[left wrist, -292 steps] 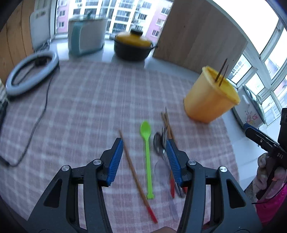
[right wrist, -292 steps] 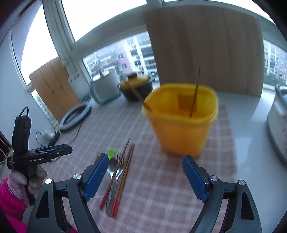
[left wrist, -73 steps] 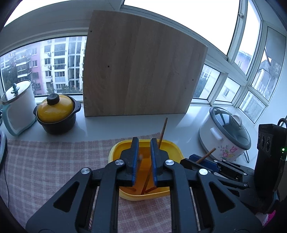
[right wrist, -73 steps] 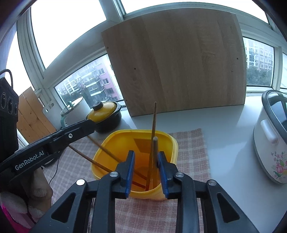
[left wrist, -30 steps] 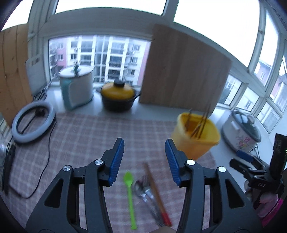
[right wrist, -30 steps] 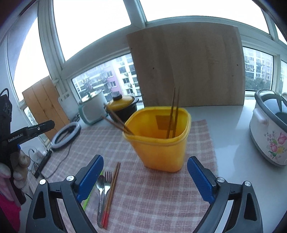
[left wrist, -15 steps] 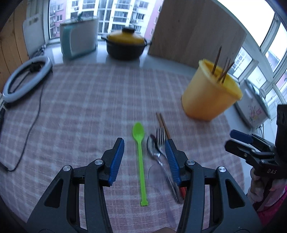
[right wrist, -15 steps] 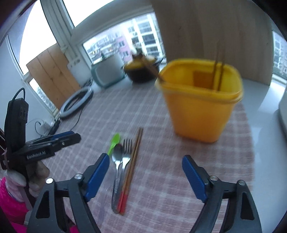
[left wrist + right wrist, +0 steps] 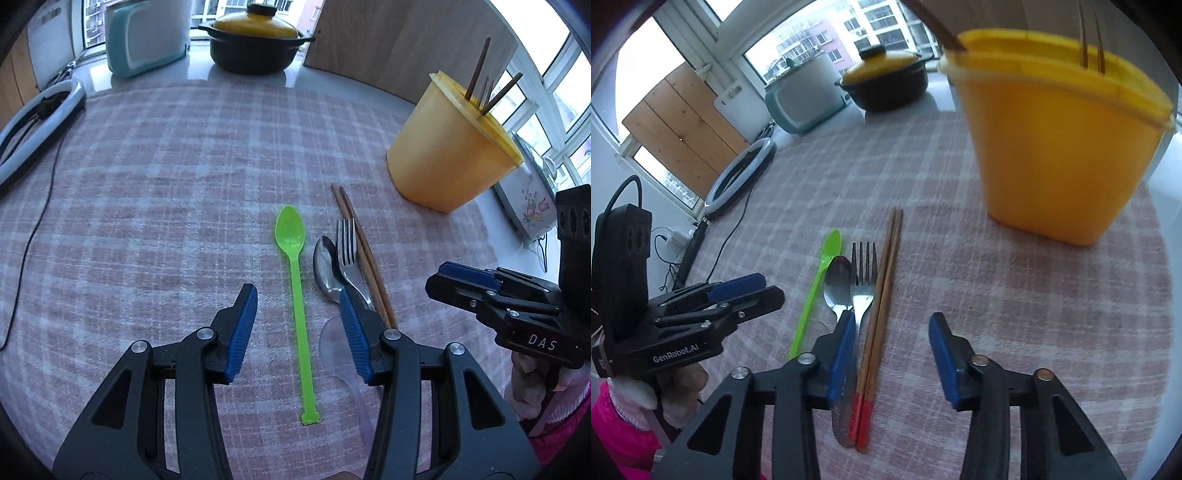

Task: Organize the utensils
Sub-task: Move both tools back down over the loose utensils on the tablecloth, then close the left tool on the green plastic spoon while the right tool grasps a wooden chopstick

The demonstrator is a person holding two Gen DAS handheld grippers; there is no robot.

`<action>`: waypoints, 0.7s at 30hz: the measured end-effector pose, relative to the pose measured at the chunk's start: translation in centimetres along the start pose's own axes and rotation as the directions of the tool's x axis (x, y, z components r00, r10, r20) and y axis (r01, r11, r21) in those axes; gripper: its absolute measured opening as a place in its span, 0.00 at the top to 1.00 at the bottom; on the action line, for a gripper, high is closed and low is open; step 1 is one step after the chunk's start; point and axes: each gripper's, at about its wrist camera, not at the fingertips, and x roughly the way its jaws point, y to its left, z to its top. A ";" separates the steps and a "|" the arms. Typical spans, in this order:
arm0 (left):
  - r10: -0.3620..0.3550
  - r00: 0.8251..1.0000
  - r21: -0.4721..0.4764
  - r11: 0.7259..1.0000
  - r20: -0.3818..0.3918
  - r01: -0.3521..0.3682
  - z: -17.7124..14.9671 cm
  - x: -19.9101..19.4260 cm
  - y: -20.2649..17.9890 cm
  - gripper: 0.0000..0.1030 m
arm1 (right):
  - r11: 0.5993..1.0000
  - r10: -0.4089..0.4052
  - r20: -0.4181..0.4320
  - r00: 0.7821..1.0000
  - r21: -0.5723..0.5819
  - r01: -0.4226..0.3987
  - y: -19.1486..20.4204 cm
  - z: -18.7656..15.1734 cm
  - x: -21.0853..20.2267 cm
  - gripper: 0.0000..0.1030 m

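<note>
On a pink checked woven cloth (image 9: 155,177), the left gripper (image 9: 297,295) hangs with jaws apart over a slim green plastic spoon (image 9: 297,295). Beside it lie a steel spoon (image 9: 837,286), fork (image 9: 863,280) and red-tipped wooden chopsticks (image 9: 882,291), straddled by the right gripper (image 9: 894,339), jaws apart, marked "DAS". A smooth yellow plastic tub (image 9: 1056,147) holds chopsticks.

Soft overcast daylight from windows (image 9: 554,74) behind the table, blown out white. Shadows faint. Strong fisheye bending and dark vignette at corners. Yellow bin (image 9: 1060,147) motion-blurred in right view; left view sharp.
</note>
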 end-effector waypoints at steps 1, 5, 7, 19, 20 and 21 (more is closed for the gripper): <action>-0.004 1.000 0.004 1.000 -0.005 0.004 0.1 0.3 0.0 0.56 | 1.000 0.002 -0.004 1.000 0.004 -0.002 0.0 0.1 0.2 0.61; -0.006 1.000 0.016 1.000 -0.018 0.006 0.2 1.0 0.2 0.63 | 1.000 0.011 -0.031 0.999 0.020 -0.011 0.2 0.4 1.2 0.69; -0.003 1.000 0.026 1.000 -0.022 0.004 0.2 1.3 0.2 0.64 | 0.999 0.013 -0.047 0.999 0.031 -0.012 0.2 0.7 2.0 0.71; 0.024 0.999 0.051 0.998 -0.040 -0.022 0.3 3.0 0.5 0.74 | 0.999 -0.020 -0.096 0.995 0.028 0.023 0.5 1.6 4.3 0.79; 0.028 0.999 0.050 0.998 -0.041 -0.026 0.4 3.2 0.5 0.76 | 0.999 -0.021 -0.098 0.995 0.029 0.024 0.5 1.7 4.4 0.80; 0.028 0.999 0.049 0.998 -0.044 -0.026 0.5 3.3 0.6 0.76 | 0.999 -0.023 -0.103 0.994 0.029 0.026 0.5 1.7 4.6 0.80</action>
